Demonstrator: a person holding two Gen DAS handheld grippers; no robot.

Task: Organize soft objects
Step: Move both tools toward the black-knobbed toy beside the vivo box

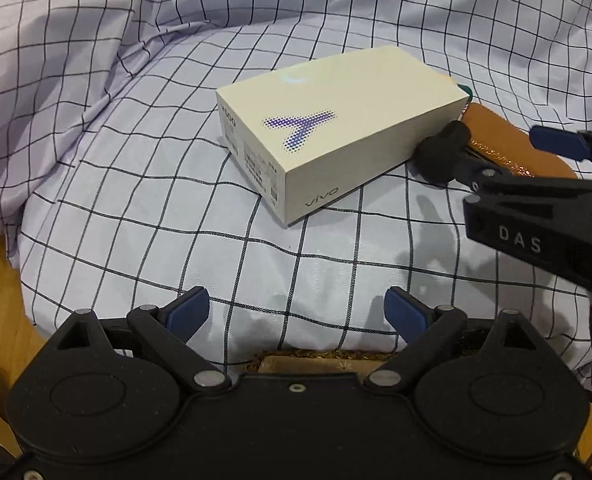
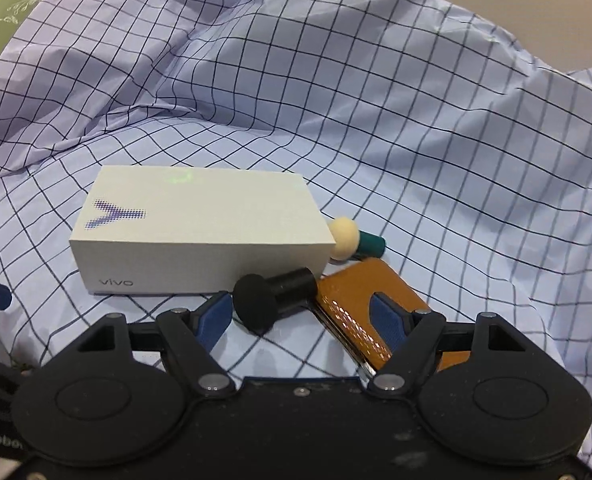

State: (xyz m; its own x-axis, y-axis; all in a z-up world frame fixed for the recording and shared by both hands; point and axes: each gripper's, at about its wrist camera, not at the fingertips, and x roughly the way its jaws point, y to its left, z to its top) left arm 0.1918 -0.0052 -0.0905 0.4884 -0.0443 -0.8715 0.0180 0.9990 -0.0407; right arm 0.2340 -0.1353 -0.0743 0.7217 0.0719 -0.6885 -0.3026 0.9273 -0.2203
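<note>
Lilac checked cloth [image 2: 375, 120] covers the surface, and on it lies a white box [image 2: 200, 236]. Beside the box lie a black puff [image 2: 272, 300] and a brown wallet [image 2: 375, 292]. The right tongs [image 2: 299, 316] hang spread above puff and wallet, pinching nothing. Only the right view shows the cream puff [image 2: 343, 240] (green handle) behind the box. The left tongs [image 1: 296, 312] stand spread, empty.

The white box [image 1: 335, 128] reads "vivo" on one side, and the right claw [image 1: 511, 148] bears "DAS"
</note>
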